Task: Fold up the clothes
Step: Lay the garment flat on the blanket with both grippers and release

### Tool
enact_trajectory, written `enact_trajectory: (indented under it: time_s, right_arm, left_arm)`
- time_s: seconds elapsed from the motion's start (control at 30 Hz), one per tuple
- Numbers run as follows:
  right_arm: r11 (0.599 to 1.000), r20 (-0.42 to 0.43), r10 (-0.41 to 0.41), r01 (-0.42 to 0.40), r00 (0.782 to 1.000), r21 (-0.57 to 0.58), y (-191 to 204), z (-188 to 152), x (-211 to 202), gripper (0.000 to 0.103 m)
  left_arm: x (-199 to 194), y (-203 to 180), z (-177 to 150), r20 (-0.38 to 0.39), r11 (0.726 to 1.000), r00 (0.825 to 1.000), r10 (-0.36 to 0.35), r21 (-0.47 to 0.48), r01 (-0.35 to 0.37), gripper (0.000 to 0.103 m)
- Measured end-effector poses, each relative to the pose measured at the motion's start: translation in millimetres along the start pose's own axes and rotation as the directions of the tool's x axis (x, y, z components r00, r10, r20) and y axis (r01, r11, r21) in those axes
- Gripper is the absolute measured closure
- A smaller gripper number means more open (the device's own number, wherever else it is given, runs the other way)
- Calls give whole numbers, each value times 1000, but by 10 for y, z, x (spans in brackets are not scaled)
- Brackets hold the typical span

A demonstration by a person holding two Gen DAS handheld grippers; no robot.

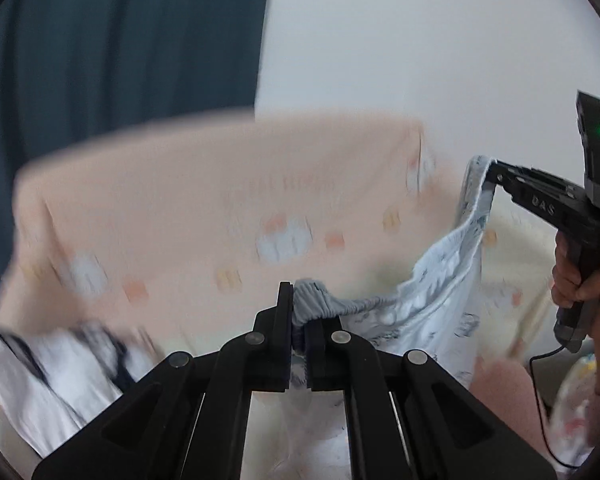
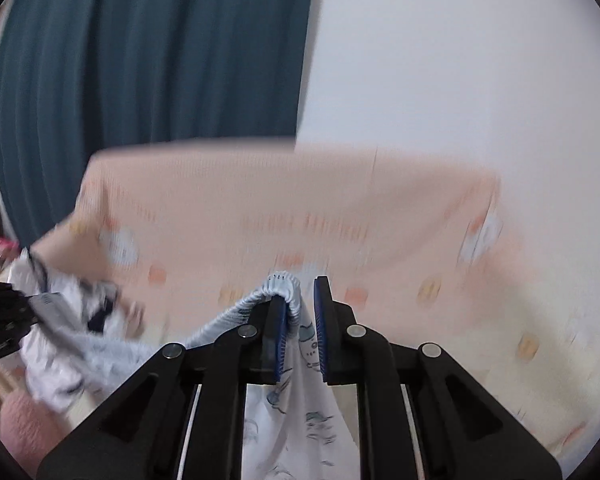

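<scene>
L gripper (image 1: 299,322) & R gripper (image 2: 300,312) both clamp the shorts (image 1: 440,280) waistband, stretched sideways above the bed (image 1: 220,208).

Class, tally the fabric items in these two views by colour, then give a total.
Light blue printed garment, held up by the left gripper and right gripper: 1
Peach patterned bed cover: 1
White garment with dark trim: 1
Dark teal curtain: 1
Total: 4
</scene>
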State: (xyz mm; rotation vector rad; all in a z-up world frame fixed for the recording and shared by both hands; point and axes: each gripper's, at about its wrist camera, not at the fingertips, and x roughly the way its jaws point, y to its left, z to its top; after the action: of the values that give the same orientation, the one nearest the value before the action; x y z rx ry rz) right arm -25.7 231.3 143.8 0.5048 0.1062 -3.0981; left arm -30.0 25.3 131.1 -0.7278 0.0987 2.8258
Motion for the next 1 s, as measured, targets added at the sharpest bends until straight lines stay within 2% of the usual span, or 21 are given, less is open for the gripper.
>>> enact_trajectory:
  time_s: [0.07,0.13,0.2,0.27,0.3,0.37,0.43,0.5,0.53,0.57,0.6,0.67,0.7,0.73,0.77,0.83,0.9,0.93,0.97,1.0]
  right_arm:
    - [1000,88,-10,8,996,22,-40,155,-274,92]
    - [999,86,3,-7,996,44,-57,110,-351,90]
    - [998,56,23,-26,998,56,-54,-22,-353,88]
    - [998,-33,39,-38,999,41,31,-397,-204,88]
    - [997,-108,55,-49,993,55,77,-678,-76,88]
    - [989,-261,102,-70,960,132,147,-1304,178,88]
    - [969,-385,145,-52,911,242,196,-1946,446,88]
    - [942,-484,200,-31,852,335,246,-2489,709,88]
    - [941,-520,209,-26,828,337,275,-2667,797,88]
    - [947,-551,209,-26,808,321,305,-2808,867,88]
    - [957,-574,192,-22,796,289,341,-2911,926,88]
    - [964,-587,178,-19,790,267,359,-3026,980,88]
    - [961,-589,187,-21,786,276,339,-3048,978,88]
    - [958,-592,197,-24,781,286,314,-3065,968,88]
    - [958,-605,208,-34,768,286,327,-3109,984,88]
    - [956,-632,238,-64,738,285,367,-3121,983,85]
    - [951,-665,284,-116,691,285,457,-3215,998,78]
    - [953,-679,287,-130,676,273,498,-3270,1009,75]
    - [957,-695,281,-141,662,253,536,-3302,1019,73]
    - [960,-712,277,-154,645,234,583,-3339,1033,72]
  left_arm:
    - [-178,-74,125,74,1000,997,6,26,-8,98]
    - [-217,-60,68,77,999,997,10,34,-13,96]
    - [-10,-31,-276,-30,1000,1000,-4,-7,4,95]
    - [244,-8,-664,-155,998,987,-28,-61,19,95]
    - [371,4,-859,-217,996,975,-43,-89,24,95]
    - [627,19,-1268,-336,988,939,-74,-150,24,95]
    - [940,3,-1783,-455,983,887,-81,-186,-6,95]
    - [1160,-35,-2166,-543,987,838,-53,-157,-39,95]
    - [1213,-56,-2280,-564,990,825,-34,-131,-48,95]
    - [1218,-76,-2323,-565,994,825,-14,-98,-51,95]
    - [1222,-95,-2367,-566,996,824,7,-65,-53,94]
    - [1231,-135,-2455,-565,998,824,48,1,-58,89]
    - [1236,-155,-2498,-564,998,823,69,34,-60,73]
    - [1241,-175,-2542,-562,996,822,89,66,-63,61]
    - [1245,-195,-2586,-559,993,822,109,99,-65,44]
    - [1254,-235,-2673,-552,984,821,150,164,-69,43]
    - [1264,-275,-2761,-542,971,819,190,229,-74,43]
    - [1222,-303,-2751,-519,965,832,197,252,-71,43]
    - [1155,-331,-2709,-488,963,852,188,262,-62,43]
    - [1134,-321,-2676,-473,967,865,167,249,-51,43]
